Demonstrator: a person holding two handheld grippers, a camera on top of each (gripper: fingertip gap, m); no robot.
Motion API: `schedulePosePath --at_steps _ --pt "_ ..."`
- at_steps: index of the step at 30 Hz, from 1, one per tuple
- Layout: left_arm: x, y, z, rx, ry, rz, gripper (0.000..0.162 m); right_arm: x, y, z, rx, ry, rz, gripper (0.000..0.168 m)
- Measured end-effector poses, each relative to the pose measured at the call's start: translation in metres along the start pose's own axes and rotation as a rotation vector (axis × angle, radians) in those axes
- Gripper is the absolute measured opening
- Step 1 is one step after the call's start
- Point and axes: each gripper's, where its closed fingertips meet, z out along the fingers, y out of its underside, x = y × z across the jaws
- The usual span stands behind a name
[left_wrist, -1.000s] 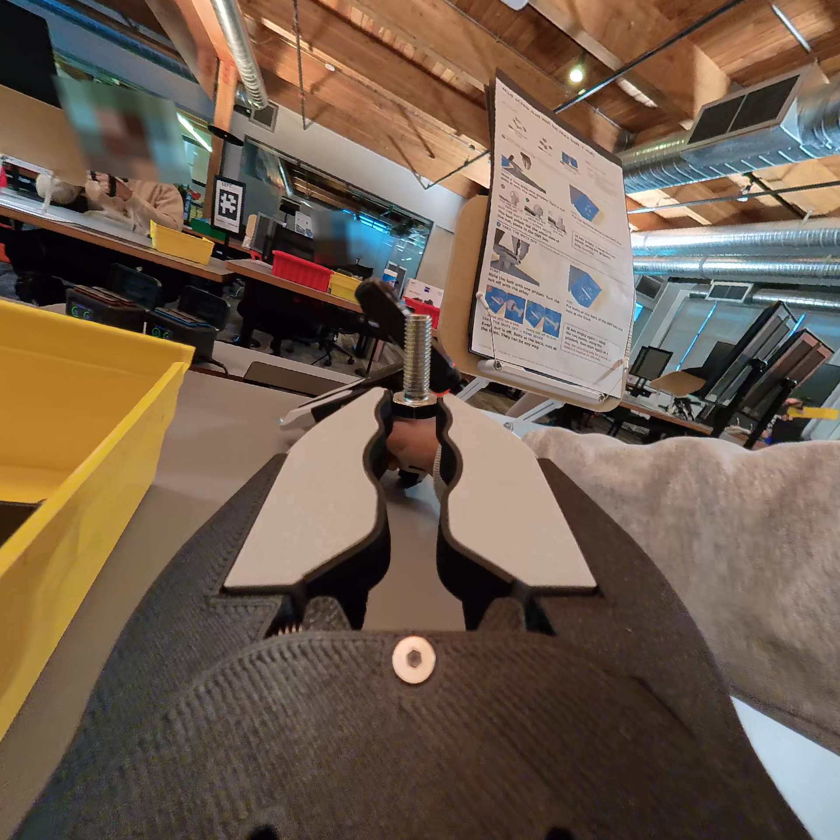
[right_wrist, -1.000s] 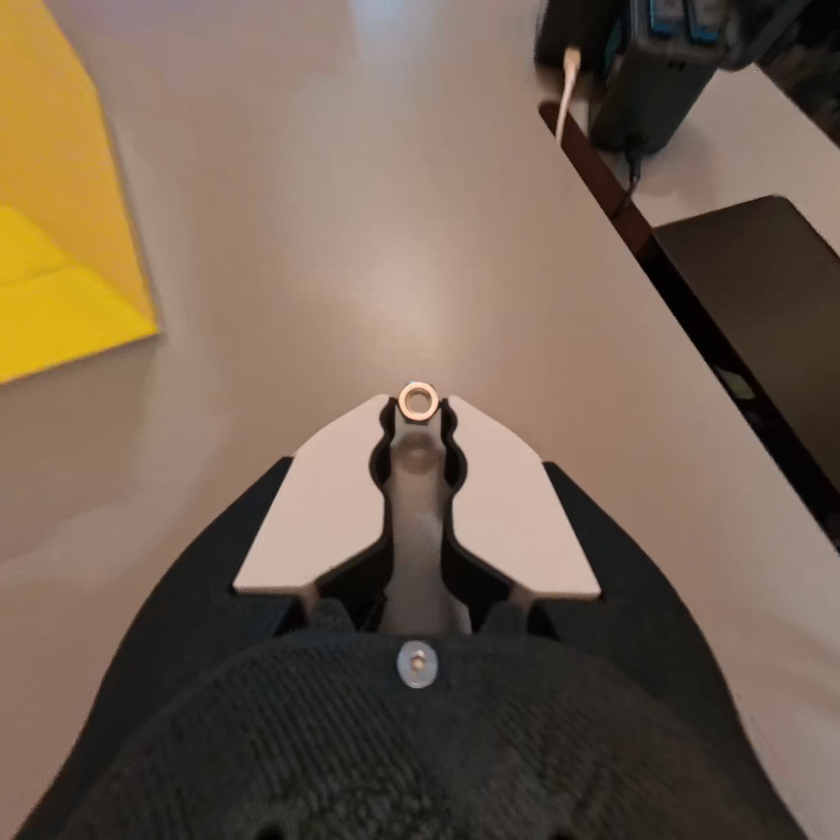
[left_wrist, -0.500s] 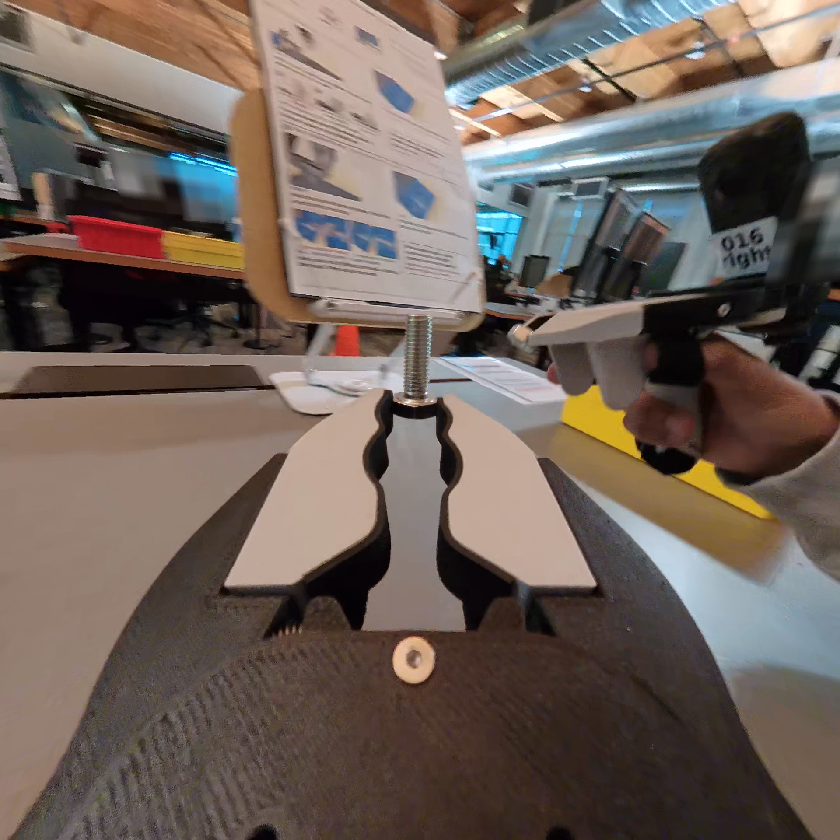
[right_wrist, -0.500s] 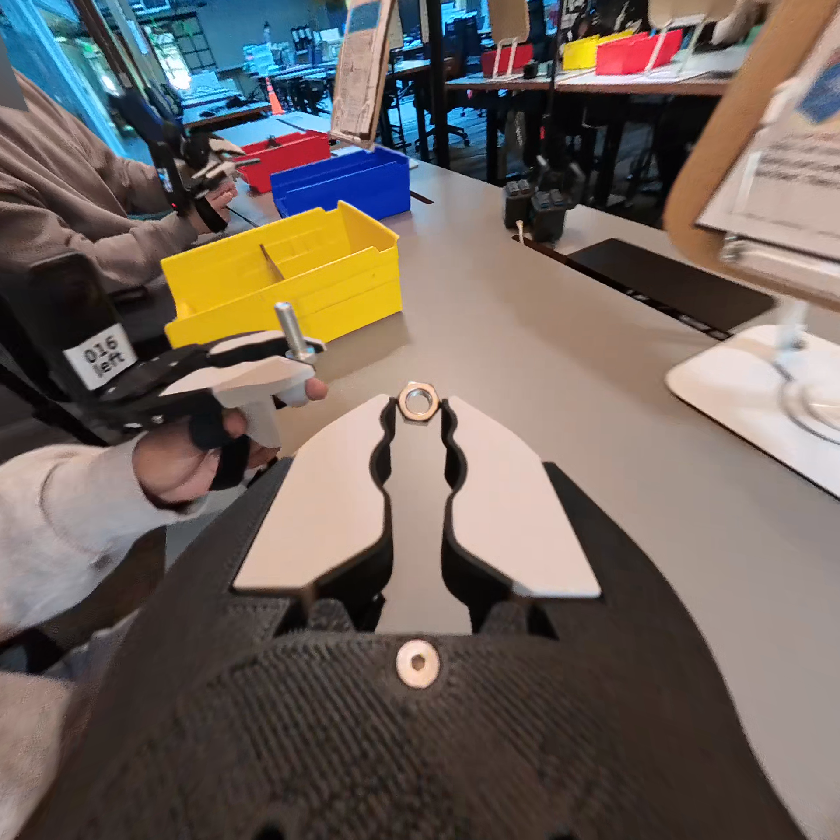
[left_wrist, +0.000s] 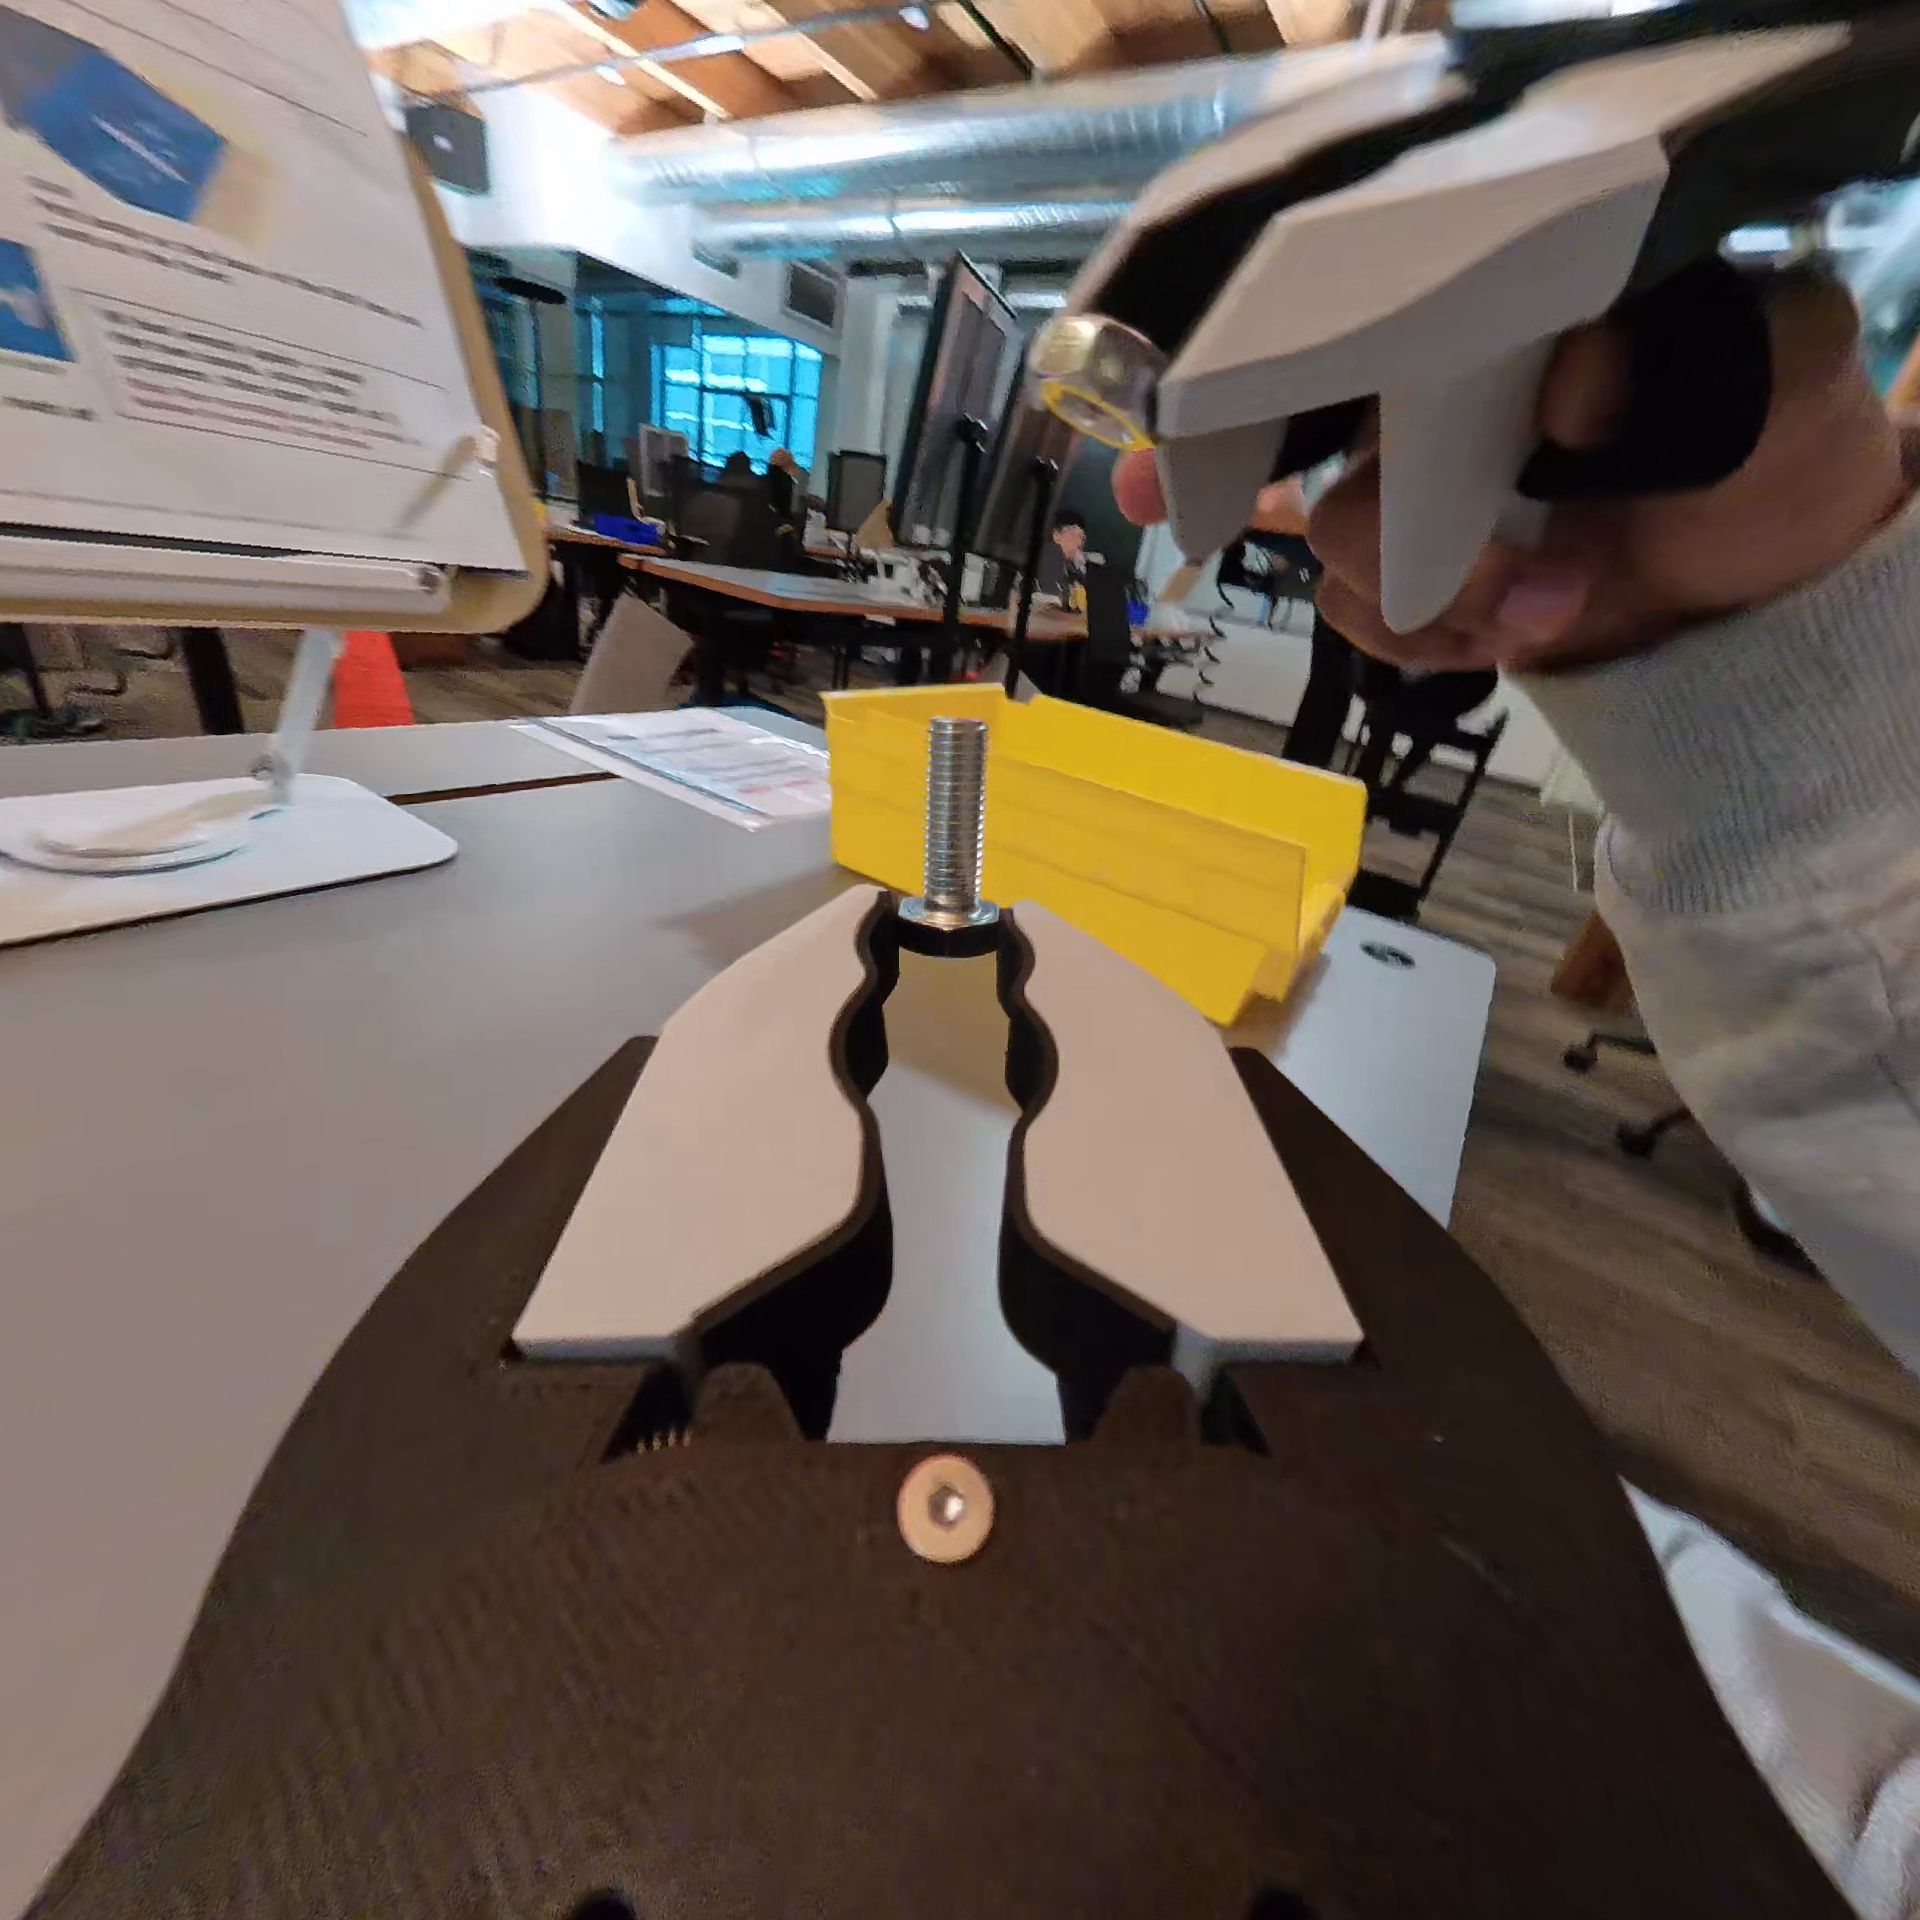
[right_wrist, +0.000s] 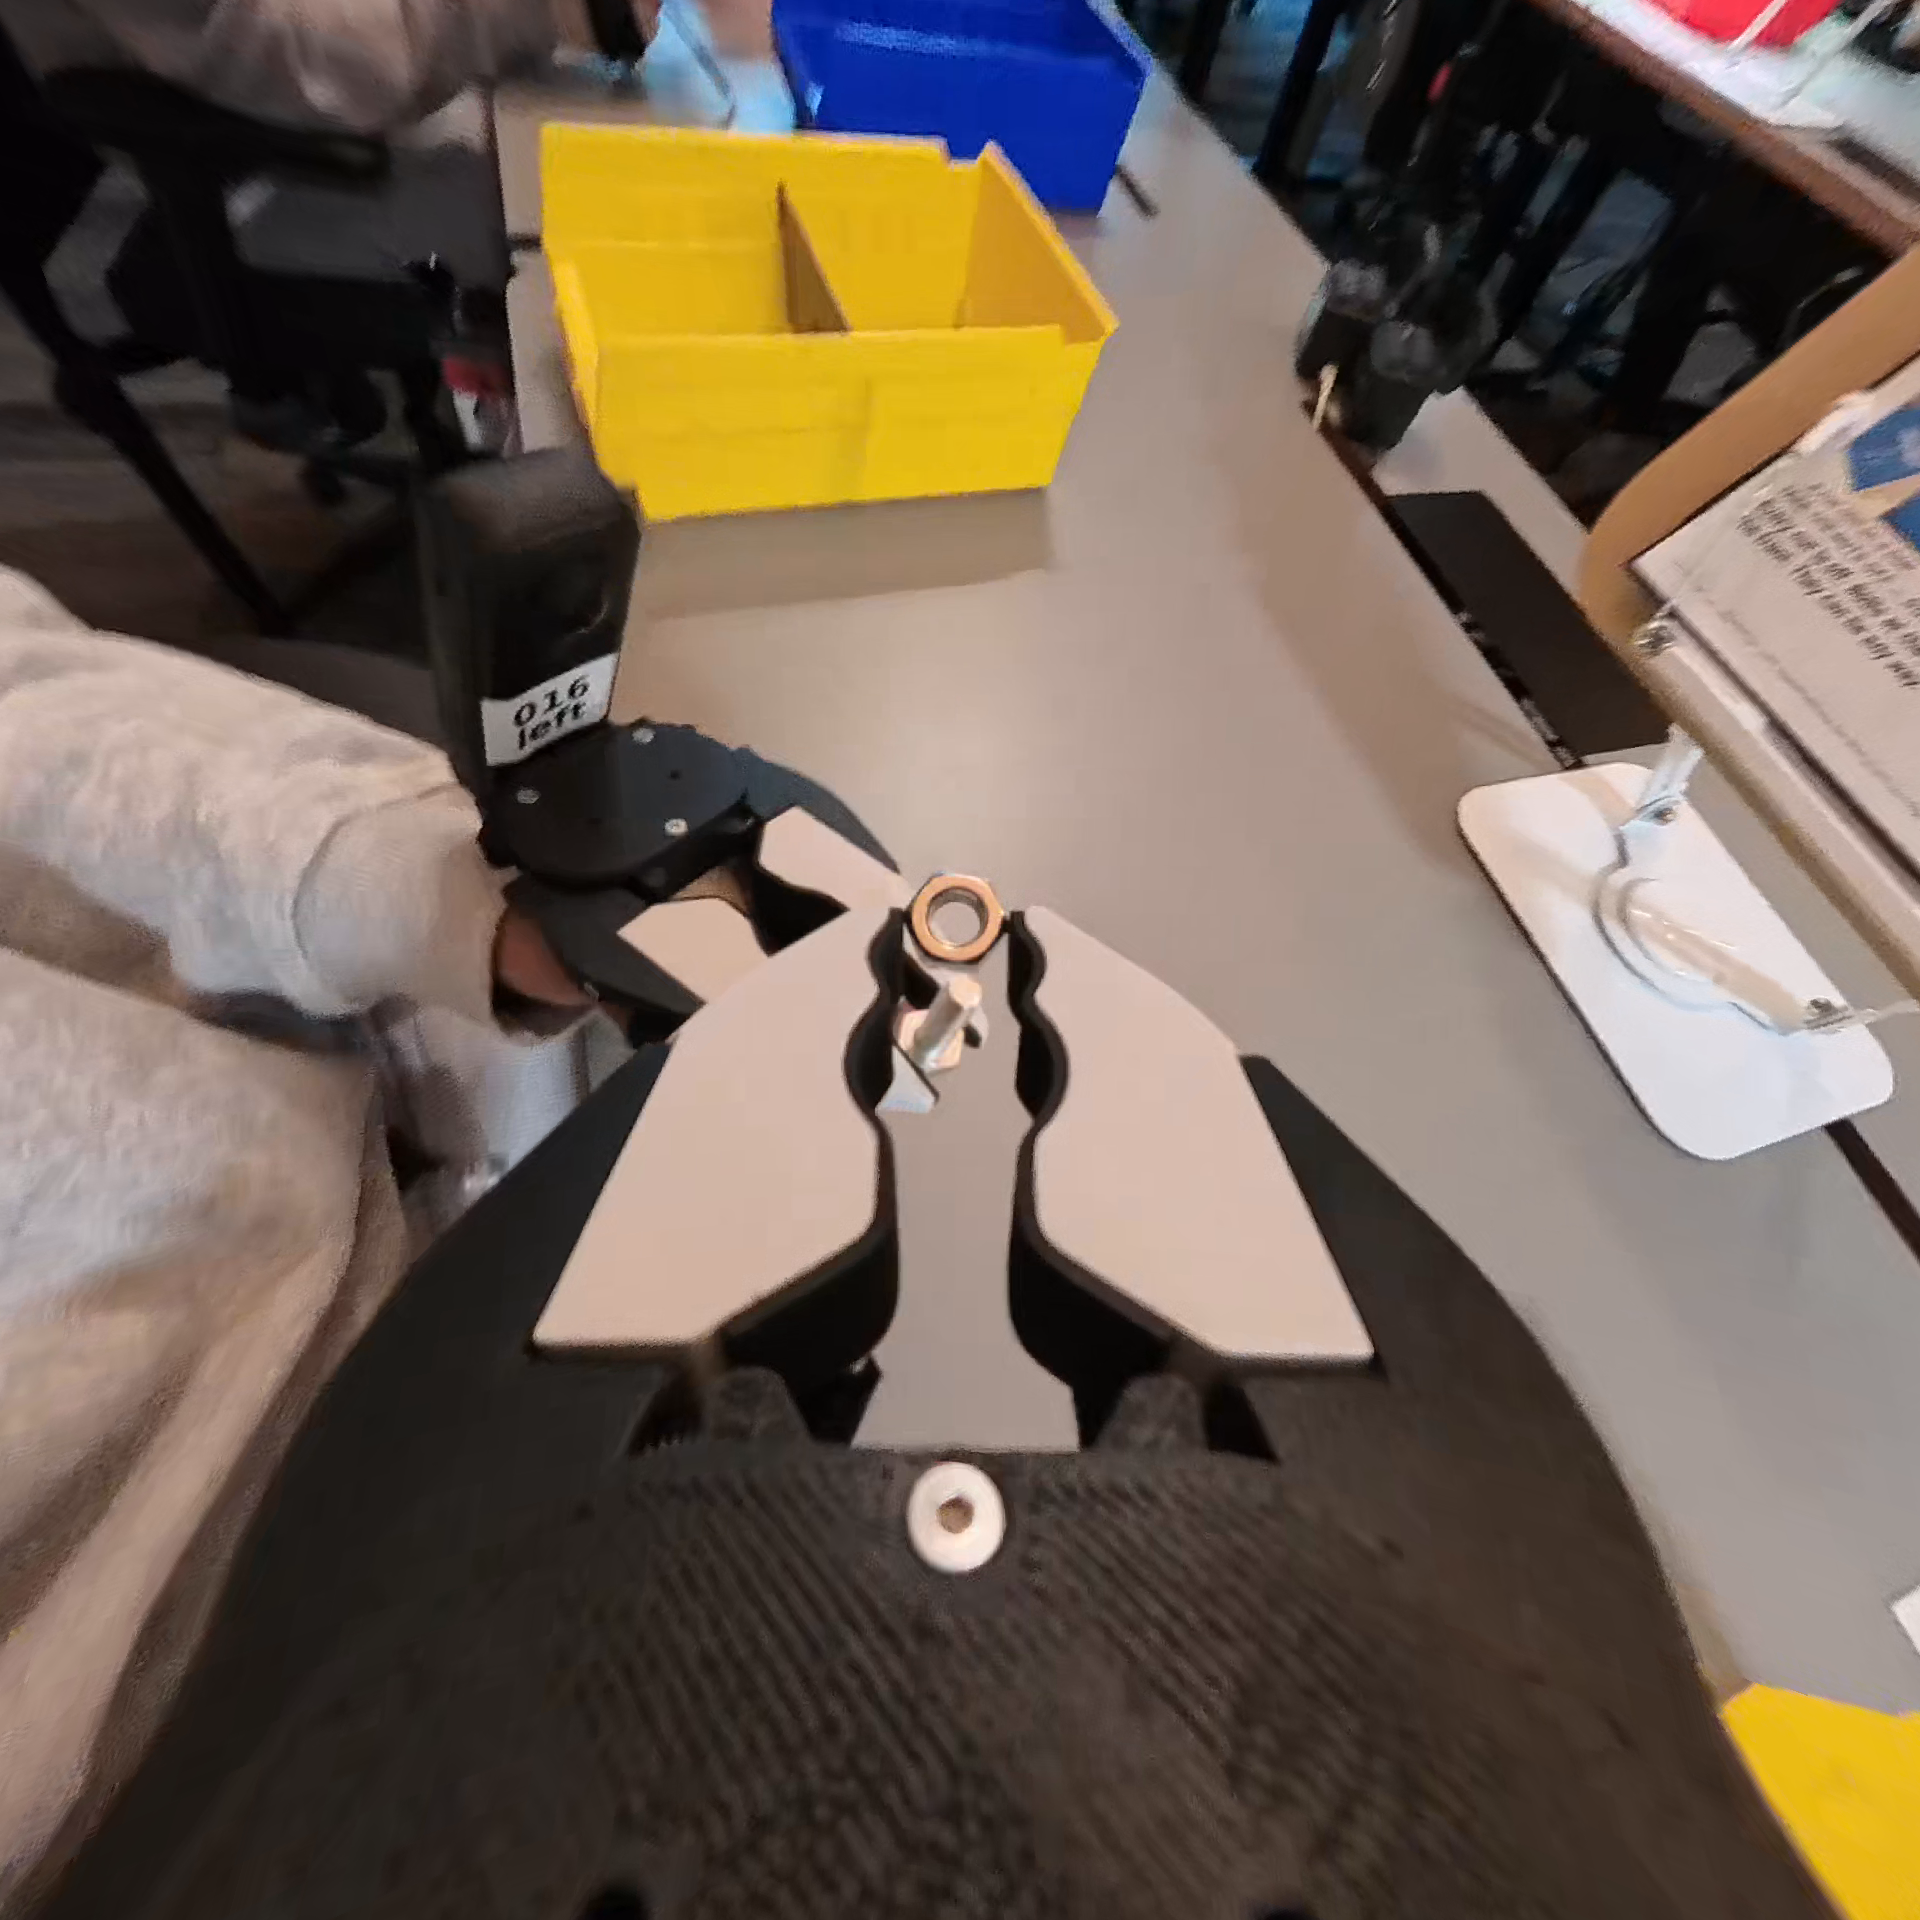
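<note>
My left gripper (left_wrist: 948, 920) is shut on the hex head of a steel bolt (left_wrist: 956, 810), whose threaded shank stands upright above the fingertips. My right gripper (right_wrist: 954, 920) is shut on a hex nut (right_wrist: 954, 917) held flat at its tips. In the left wrist view the right gripper (left_wrist: 1143, 405) hangs above and to the right of the bolt, with the nut (left_wrist: 1091, 379) at its tip and apart from the bolt. In the right wrist view the bolt (right_wrist: 940, 1029) shows below, between my fingers, with the left gripper (right_wrist: 800, 914) under mine.
A grey table (right_wrist: 1195, 727) lies below. A yellow divided bin (right_wrist: 821, 322) and a blue bin (right_wrist: 966, 94) stand at its far end. Another yellow bin (left_wrist: 1122, 831) sits behind the bolt. A clipboard on a white stand (right_wrist: 1673, 956) is to the right. My right fingertips sit around 8 cm from my left ones.
The right gripper has swung in over the left one, bringing the nut above the bolt. The left gripper has turned right, still holding the bolt upright. Both stay shut.
</note>
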Motion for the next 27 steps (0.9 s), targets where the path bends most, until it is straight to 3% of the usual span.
schedulePosePath --at_steps 6,11,17,27 --pt "0.015 0.016 0.003 -0.078 0.14 0.109 0.018 -0.013 0.017 -0.001 -0.044 -0.111 0.009 0.019" --pt "0.003 0.012 0.006 -0.063 0.15 0.041 0.018 0.003 0.034 0.0 -0.086 -0.081 0.042 0.019" --pt "0.003 0.02 0.011 -0.105 0.155 0.085 0.018 0.008 0.056 0.015 -0.148 -0.104 0.07 0.019" --pt "0.008 0.021 0.011 -0.11 0.17 0.084 0.018 0.002 0.059 0.018 -0.194 -0.117 0.049 0.019"
